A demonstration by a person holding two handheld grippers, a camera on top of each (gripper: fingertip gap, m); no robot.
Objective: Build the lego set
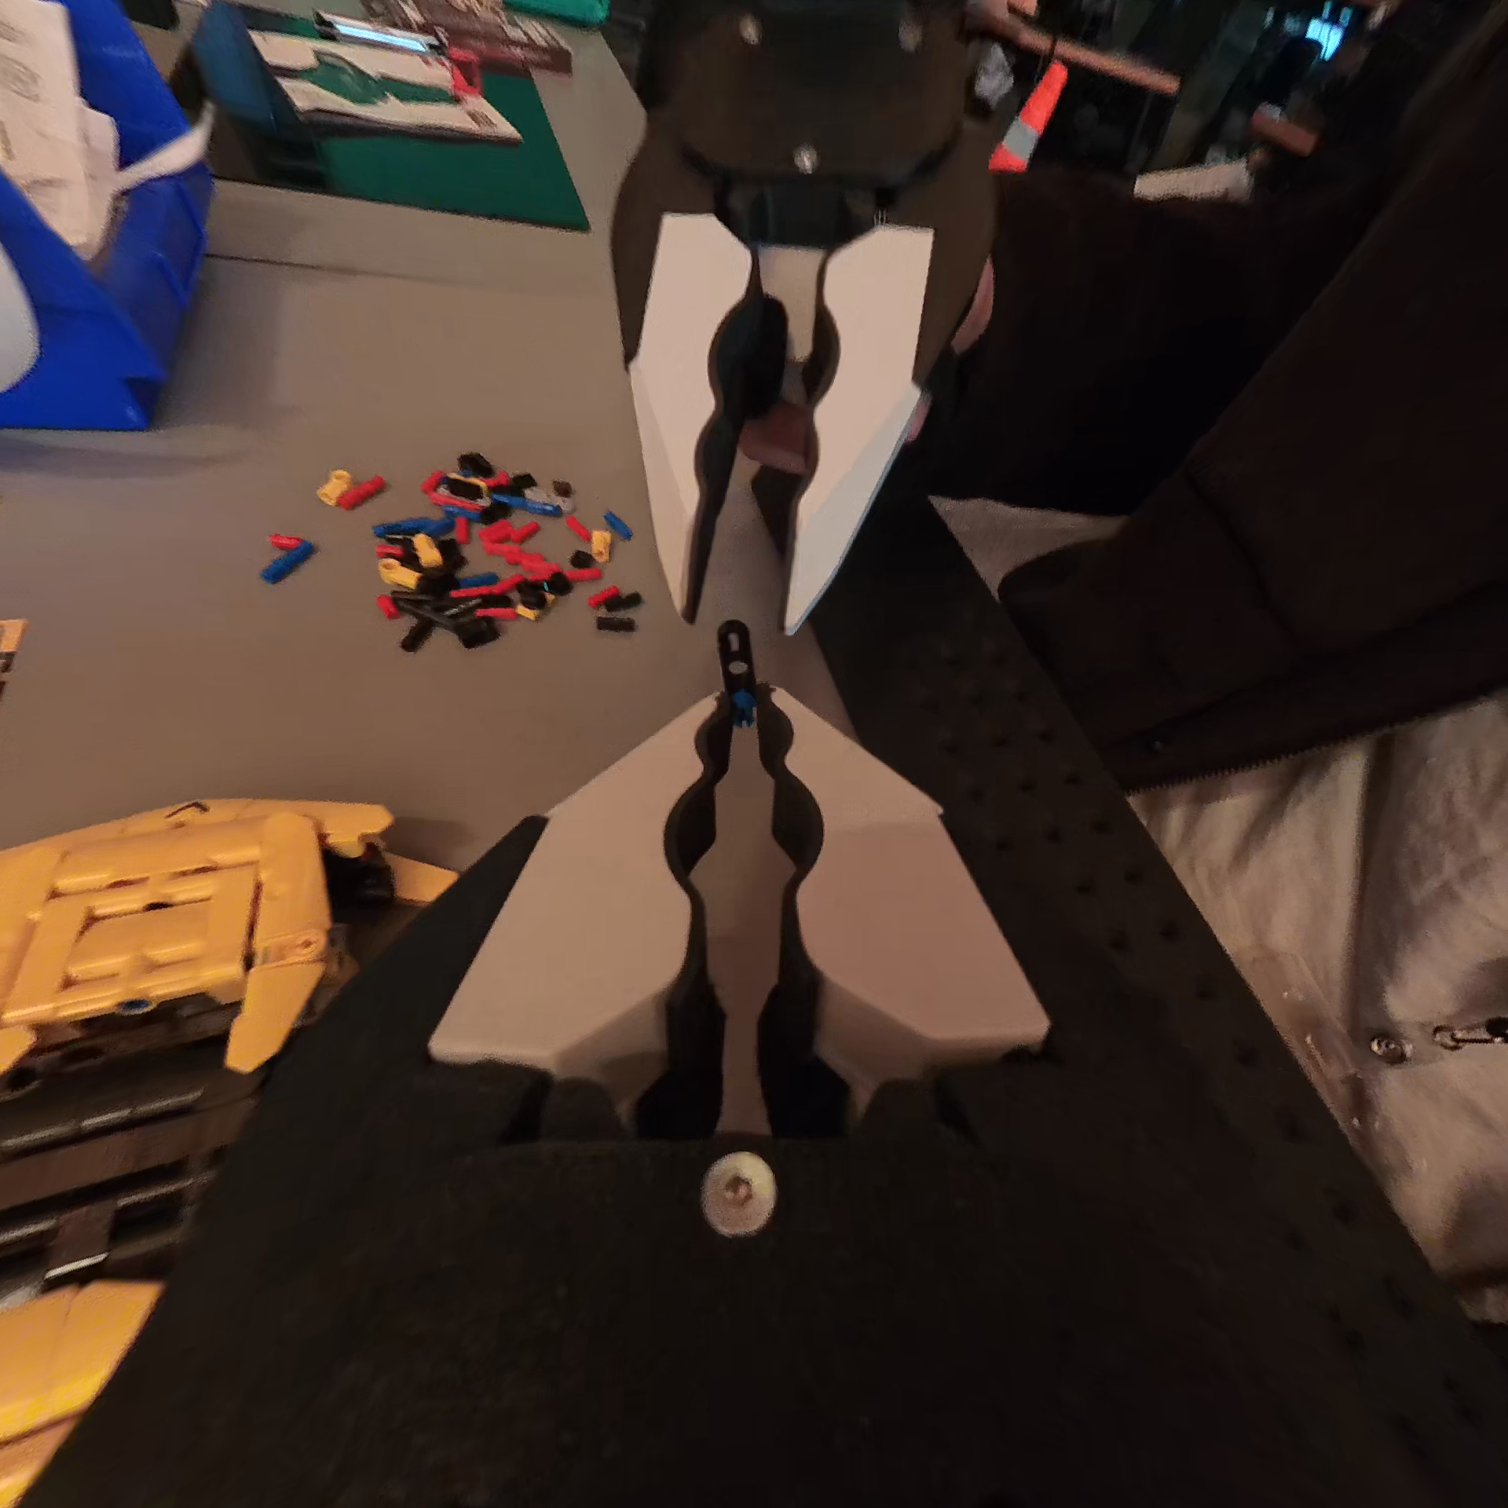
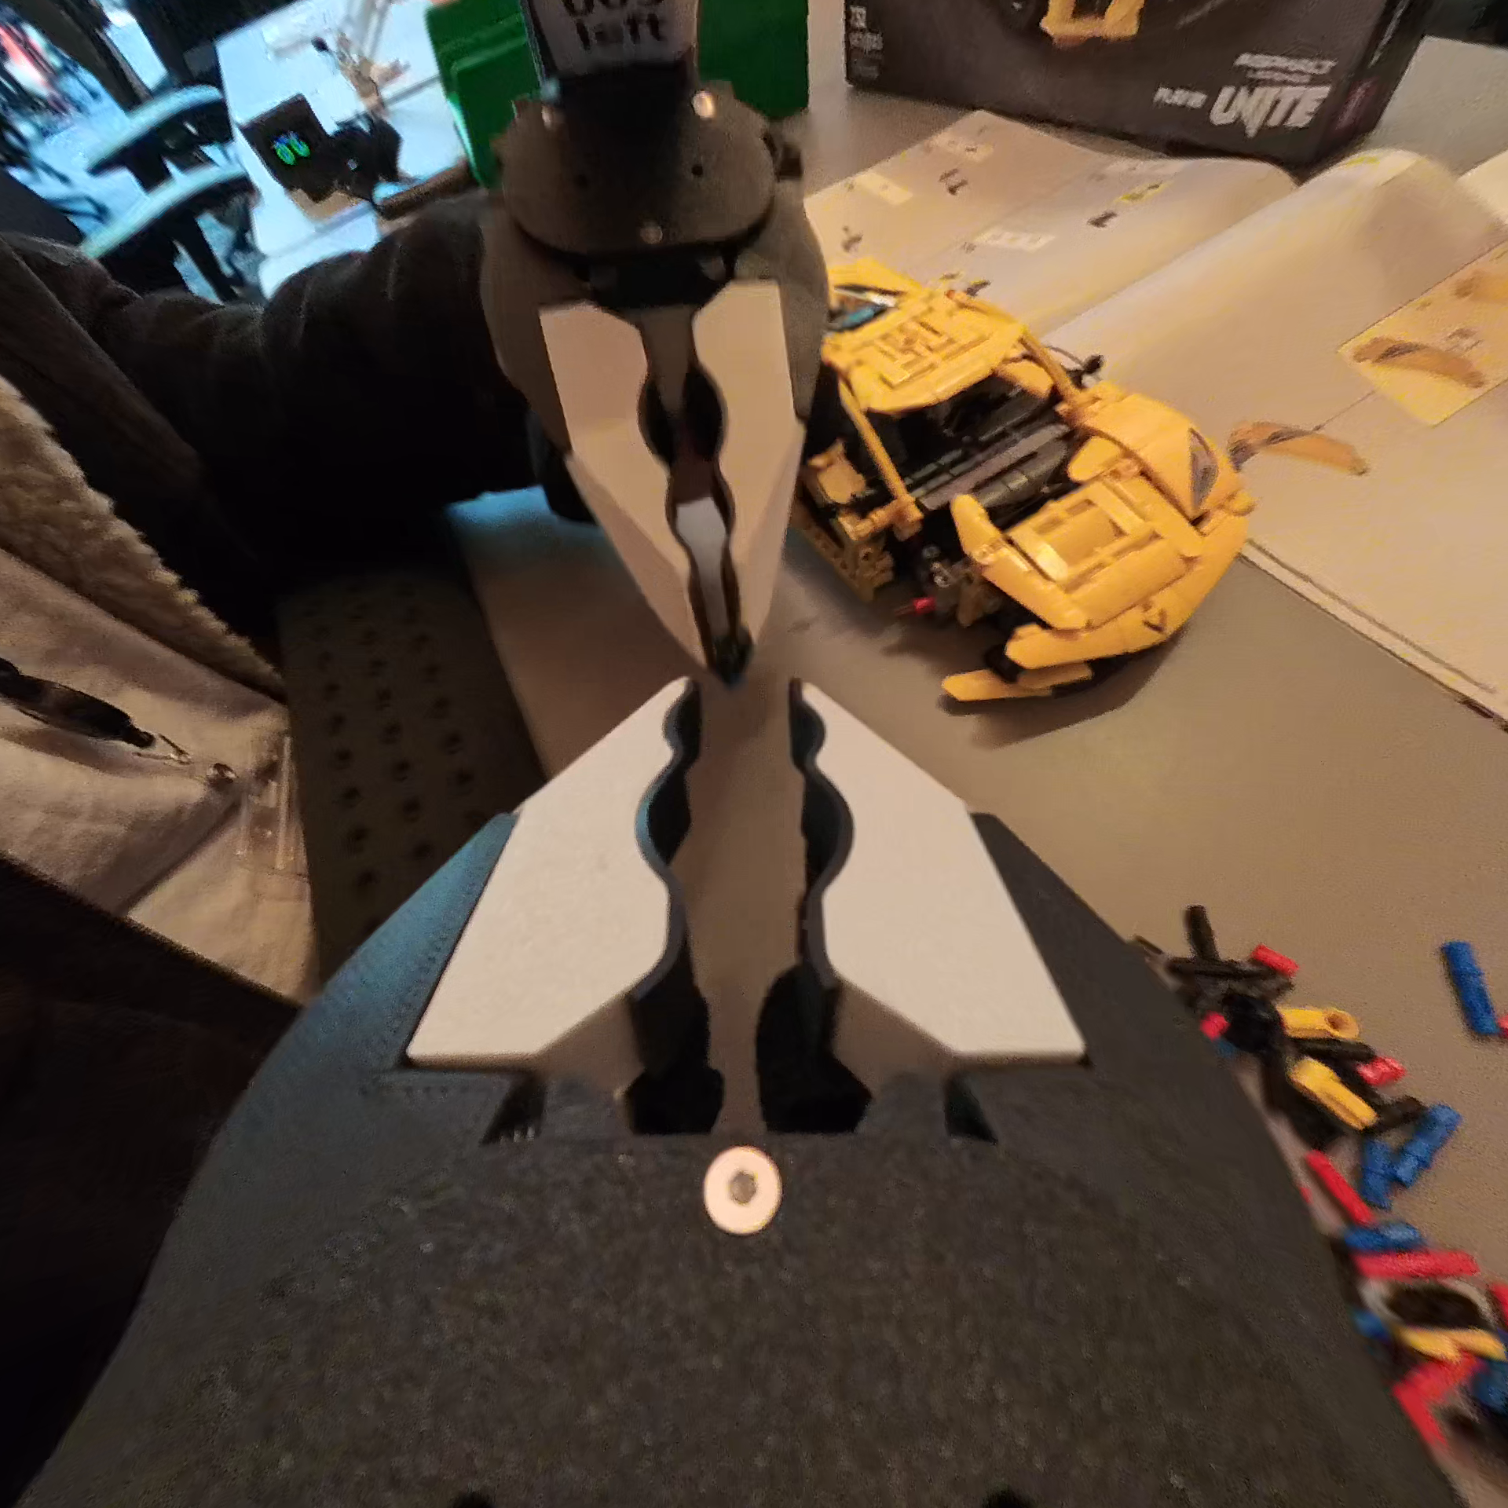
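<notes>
While both grippers meet tip to tip above the tabletop:
Left gripper: one; fingers clenched on one black lego piece with blue pin.
Right gripper: one; fingers parted, empty.
Yellow lego car: one, on tabletop.
Loose lego pins: one pile, uncountable.

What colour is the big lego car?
Yellow, with black inner parts. The lego car shows best in the right wrist view.

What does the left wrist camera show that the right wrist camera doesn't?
Only the left wrist view shows the blue bin and the orange cone. Only the right wrist view shows the whole yellow car, the open instruction booklet and the set's box. Both show the loose pin pile, the left tongs gripping a small black piece, and the open right tongs.
</notes>
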